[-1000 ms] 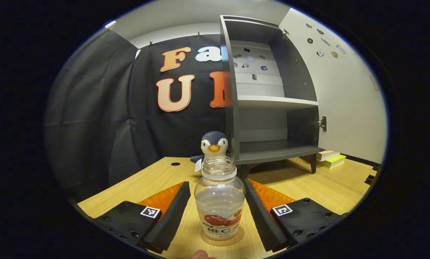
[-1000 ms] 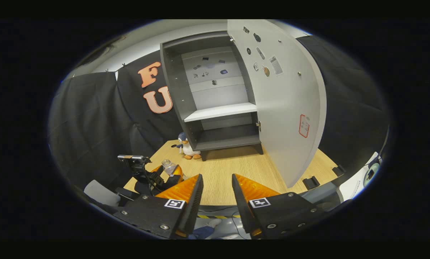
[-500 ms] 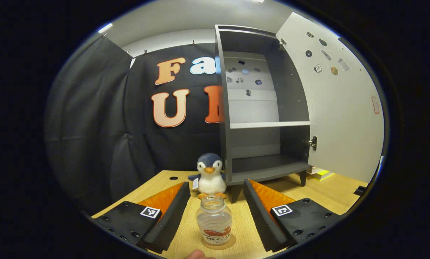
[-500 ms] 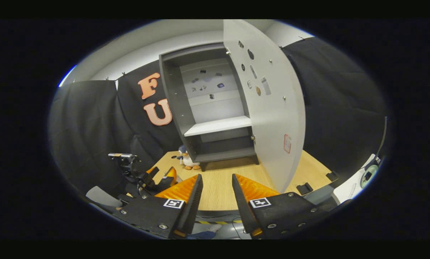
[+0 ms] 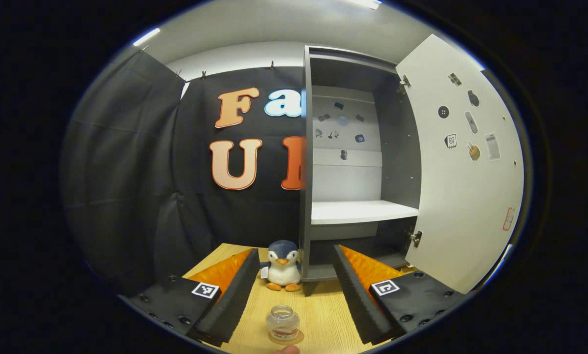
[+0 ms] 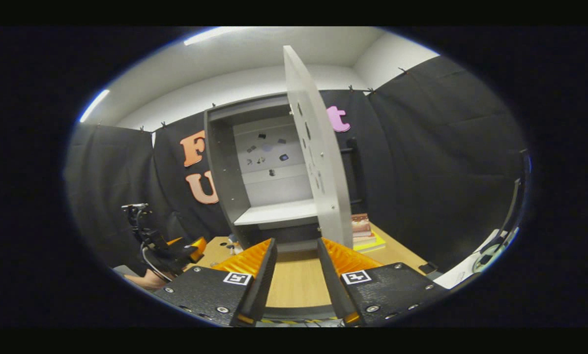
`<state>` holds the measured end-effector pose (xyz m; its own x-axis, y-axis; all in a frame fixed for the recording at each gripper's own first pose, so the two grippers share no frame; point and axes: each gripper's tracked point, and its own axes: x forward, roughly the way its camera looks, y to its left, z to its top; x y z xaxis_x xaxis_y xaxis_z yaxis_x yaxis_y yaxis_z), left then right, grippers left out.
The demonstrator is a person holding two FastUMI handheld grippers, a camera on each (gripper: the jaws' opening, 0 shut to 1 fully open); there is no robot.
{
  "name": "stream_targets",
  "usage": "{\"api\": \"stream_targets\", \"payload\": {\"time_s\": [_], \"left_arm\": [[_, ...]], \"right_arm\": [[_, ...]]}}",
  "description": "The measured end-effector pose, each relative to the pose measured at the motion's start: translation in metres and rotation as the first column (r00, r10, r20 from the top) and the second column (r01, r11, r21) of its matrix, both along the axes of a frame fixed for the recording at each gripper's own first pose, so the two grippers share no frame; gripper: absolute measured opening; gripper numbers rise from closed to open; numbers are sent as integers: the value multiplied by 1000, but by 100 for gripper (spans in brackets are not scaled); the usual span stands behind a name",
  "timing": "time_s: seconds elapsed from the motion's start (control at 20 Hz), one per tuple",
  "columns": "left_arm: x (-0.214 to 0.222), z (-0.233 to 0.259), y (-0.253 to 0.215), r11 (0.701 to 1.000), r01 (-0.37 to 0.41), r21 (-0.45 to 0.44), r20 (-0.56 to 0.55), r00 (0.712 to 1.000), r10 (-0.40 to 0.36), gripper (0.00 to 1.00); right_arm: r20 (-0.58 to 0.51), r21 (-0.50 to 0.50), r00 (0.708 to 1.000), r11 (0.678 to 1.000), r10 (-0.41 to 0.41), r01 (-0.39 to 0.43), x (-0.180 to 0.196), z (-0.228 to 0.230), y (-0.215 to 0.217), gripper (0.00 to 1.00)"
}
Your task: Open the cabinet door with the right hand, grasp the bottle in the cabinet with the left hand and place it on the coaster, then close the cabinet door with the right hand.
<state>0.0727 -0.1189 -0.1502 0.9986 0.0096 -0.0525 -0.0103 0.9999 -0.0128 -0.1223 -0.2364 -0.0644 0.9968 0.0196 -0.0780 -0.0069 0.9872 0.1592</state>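
Note:
A small clear bottle [image 5: 283,323] with a red label stands upright on a round cork coaster [image 5: 299,338] on the wooden table. My left gripper [image 5: 296,287] is open, its fingers well apart and pulled back above the bottle, touching nothing. The grey cabinet [image 5: 345,167] stands open with bare shelves, its white door [image 5: 463,172] swung out to the right. In the right gripper view my right gripper [image 6: 294,268] is open, facing the door's [image 6: 318,167] near edge from a short way off. The left gripper [image 6: 183,246] and the hand holding it show at the lower left there.
A plush penguin [image 5: 281,265] sits on the wooden table [image 5: 323,314] beside the cabinet's left side. Stacked books [image 6: 363,231] lie on the table right of the cabinet, behind the door. Magnets dot the door and the cabinet's [image 6: 254,172] back wall.
The left gripper has drawn back and up from the bottle, which stays on the coaster and looks smaller. The right gripper has swung round, so the door now shows edge-on.

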Motion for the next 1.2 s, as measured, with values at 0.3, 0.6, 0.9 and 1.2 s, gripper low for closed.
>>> {"api": "stream_targets", "payload": {"time_s": [0.3,0.6,0.9,1.2], "left_arm": [[-7,29,-21,999,43,-5,-11,999,-43,96],[-5,31,-44,997,75,14,-26,997,-75,96],[0,27,-34,998,56,26,-47,997,-55,96],[4,33,-27,999,46,20,-45,998,-45,96]], "right_arm": [[83,-21,994,997,-77,79,33,29,-87,54],[56,0,998,1000,-8,8,82,10,-102,61],[36,-13,999,1000,26,-26,93,-1,-90,63],[45,1,991,992,126,-126,97,-3,-37,63]]}}
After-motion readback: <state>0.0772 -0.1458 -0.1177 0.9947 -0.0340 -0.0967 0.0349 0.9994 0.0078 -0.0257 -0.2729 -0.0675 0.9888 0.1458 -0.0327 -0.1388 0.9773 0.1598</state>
